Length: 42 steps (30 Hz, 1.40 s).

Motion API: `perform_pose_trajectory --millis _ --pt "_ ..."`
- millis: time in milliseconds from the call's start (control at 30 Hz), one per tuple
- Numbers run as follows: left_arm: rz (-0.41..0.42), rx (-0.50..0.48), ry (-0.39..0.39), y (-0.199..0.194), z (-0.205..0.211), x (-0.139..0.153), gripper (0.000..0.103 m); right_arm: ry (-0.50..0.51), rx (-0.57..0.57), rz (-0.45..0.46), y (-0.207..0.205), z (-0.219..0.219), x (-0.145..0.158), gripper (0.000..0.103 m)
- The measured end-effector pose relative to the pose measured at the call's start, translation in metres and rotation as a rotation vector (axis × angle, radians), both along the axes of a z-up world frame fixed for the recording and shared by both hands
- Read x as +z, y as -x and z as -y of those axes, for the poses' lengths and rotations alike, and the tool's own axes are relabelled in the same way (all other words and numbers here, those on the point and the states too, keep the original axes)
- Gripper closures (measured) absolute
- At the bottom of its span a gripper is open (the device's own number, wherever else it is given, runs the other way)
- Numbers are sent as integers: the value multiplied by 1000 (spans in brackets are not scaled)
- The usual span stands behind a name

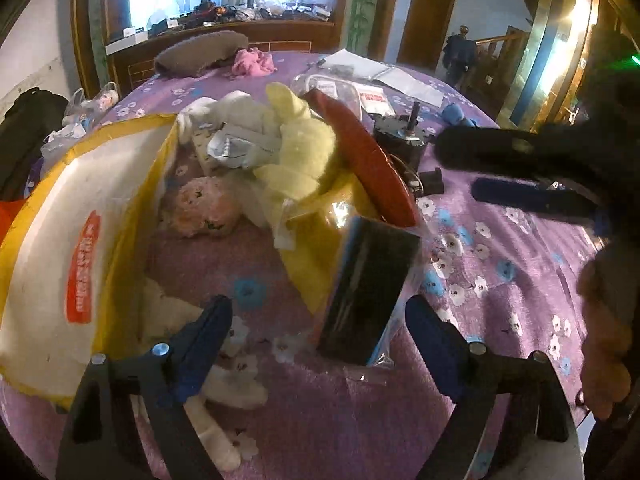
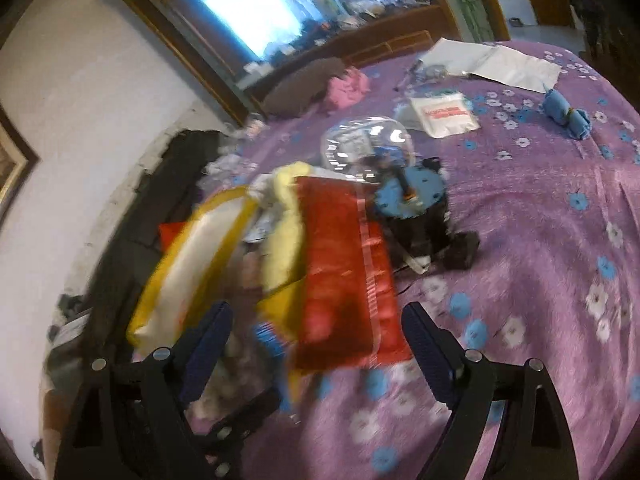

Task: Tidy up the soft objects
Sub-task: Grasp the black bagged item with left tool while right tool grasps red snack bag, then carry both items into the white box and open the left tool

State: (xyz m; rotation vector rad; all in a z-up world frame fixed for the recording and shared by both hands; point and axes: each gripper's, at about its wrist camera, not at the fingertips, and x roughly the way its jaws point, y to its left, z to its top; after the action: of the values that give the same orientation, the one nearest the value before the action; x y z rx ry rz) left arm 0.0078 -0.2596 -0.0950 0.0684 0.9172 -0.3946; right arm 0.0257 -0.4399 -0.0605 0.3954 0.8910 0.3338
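Here, on the purple flowered bedspread (image 1: pixel 500 280), the far left is taken up by a yellow-edged white bag (image 1: pixel 52 280) lying open on its side, with an orange label (image 1: pixel 82 268) whose pale writing is too blurred to read. Inside its mouth sits a pinkish plush toy (image 1: pixel 204 212), and just behind that a pale yellow plush (image 1: pixel 300 148) is heaped with a white plush (image 1: pixel 228 110) and some crumpled silver wrapping. The left gripper (image 1: pixel 316 340) hangs low over the bedspread with its jaws spread wide and nothing pressed between them; a dark flat packet in clear wrap (image 1: pixel 364 288) stands tilted in the gap between the blue pads (image 1: pixel 208 336), touching neither as far as I can see. Leaning against the bag's yellow rim is a long red pouch (image 1: pixel 368 160), and beyond it a white packet with red lettering (image 1: pixel 374 100), unreadable from here. Further right a black device (image 1: pixel 400 140) and a small blue toy (image 1: pixel 456 114) lie on the cover. The right gripper (image 2: pixel 316 344) is likewise wide open and empty, poised over the red pouch, its view smeared with blur.
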Motion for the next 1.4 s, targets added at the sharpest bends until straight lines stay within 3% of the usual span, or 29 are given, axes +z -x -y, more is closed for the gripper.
perform_pose_trajectory --millis 167,333,567,800,1000,1100,1167,1267,1400 --pt "5 -29 2 -1 6 4 21 70 -16 9 -21 -6 -4 13" --pt "44 -6 -19 10 -1 13 21 147 -57 65 -10 -17 6 13" --pt "38 8 -77 15 0 13 20 250 -69 119 4 -28 19 13" --pt "28 4 -68 12 3 10 20 215 -73 98 1 -21 12 13" --pt "37 5 -44 5 7 11 21 109 -79 25 -13 -5 -4 13" --pt "30 -9 -41 1 10 9 37 79 -72 12 -23 -4 -8 16" --pt "28 -22 -45 -1 12 7 40 42 -62 -8 -29 -4 -11 20" --pt "23 -32 -42 -2 11 4 61 2 -42 -37 -41 -9 -18 25" --pt "14 -39 -20 0 5 5 66 -15 -22 -78 -50 -17 -33 32"
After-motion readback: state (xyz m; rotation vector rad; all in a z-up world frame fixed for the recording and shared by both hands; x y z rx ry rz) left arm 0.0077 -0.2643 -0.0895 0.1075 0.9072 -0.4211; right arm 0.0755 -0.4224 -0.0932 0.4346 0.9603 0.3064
